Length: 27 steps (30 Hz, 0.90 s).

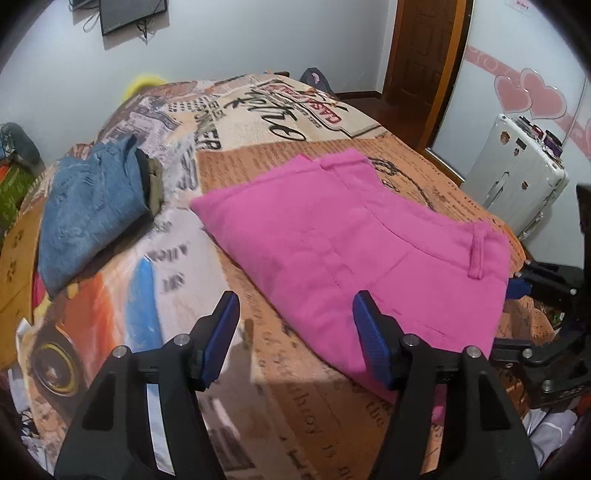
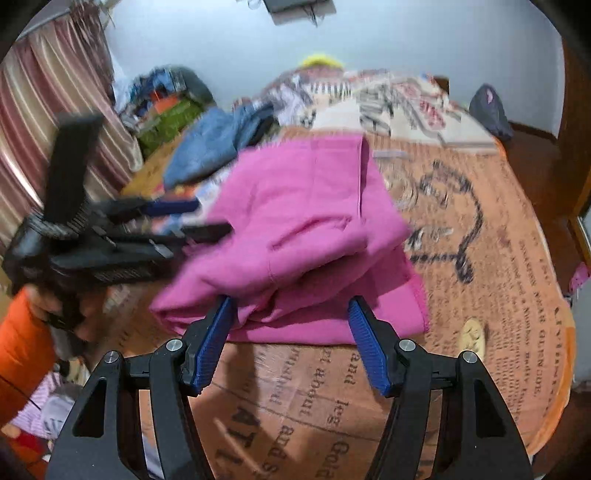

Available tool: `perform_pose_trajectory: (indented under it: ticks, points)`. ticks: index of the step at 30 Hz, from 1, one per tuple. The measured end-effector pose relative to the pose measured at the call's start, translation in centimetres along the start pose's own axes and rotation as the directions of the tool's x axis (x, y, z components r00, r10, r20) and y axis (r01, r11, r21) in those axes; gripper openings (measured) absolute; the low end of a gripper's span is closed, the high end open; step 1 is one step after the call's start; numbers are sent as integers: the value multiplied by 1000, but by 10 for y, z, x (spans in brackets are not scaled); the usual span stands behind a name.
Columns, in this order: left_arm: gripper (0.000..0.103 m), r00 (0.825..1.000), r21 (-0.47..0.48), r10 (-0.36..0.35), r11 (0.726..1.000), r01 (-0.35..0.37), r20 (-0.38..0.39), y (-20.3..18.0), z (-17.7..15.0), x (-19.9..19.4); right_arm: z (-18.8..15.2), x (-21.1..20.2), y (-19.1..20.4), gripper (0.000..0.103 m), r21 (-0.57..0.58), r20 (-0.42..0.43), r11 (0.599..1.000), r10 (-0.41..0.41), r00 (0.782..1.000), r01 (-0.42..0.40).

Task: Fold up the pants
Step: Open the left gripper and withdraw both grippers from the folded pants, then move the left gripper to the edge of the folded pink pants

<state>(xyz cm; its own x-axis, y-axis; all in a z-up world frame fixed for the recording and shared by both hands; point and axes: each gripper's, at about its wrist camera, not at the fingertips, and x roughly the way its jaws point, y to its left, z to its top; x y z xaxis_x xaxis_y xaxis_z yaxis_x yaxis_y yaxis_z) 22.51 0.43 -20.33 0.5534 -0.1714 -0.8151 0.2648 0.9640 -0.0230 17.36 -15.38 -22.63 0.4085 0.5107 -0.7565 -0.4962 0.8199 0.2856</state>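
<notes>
Probably a home bedroom: a printed-cover bed [image 1: 317, 398], striped curtains [image 2: 55, 107], a suitcase [image 1: 517, 181] and a wooden door [image 1: 424, 48].

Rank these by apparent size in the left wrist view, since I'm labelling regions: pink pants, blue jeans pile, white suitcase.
1. pink pants, clearly largest
2. blue jeans pile
3. white suitcase, though it stands farther from the camera, so its true size is unsure

One pink pants [image 1: 351, 240], folded on one bed [image 1: 280, 387]. One pile of blue jeans [image 1: 92, 206] beside it. Two grippers, left [image 1: 295, 325] and right [image 2: 290, 325], each with two blue-padded fingers. One white suitcase [image 1: 517, 173]. One wall screen [image 1: 129, 13]. One door [image 1: 421, 48].
</notes>
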Motion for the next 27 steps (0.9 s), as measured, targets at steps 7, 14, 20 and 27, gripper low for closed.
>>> perform_pose_trajectory:
  ticks: [7,14,20,27]
  points:
    - [64,992,-44,127,991,-125,28,48,47,10,2,3,-14,62,-29,-3,1000,1,1000,-1]
    - [64,990,-62,140,988,-142,-34,76,88,66,7,6,-36,68,-33,-22,999,-12,1000,12]
    - [63,979,5,112,994,-113,-173,79,85,119,19,12,-62,69,-29,-32,998,-53,998,52]
    - [64,986,-27,55,998,-60,-156,95,51,99,43,33,-99,69,-26,-57,993,-116,992,114]
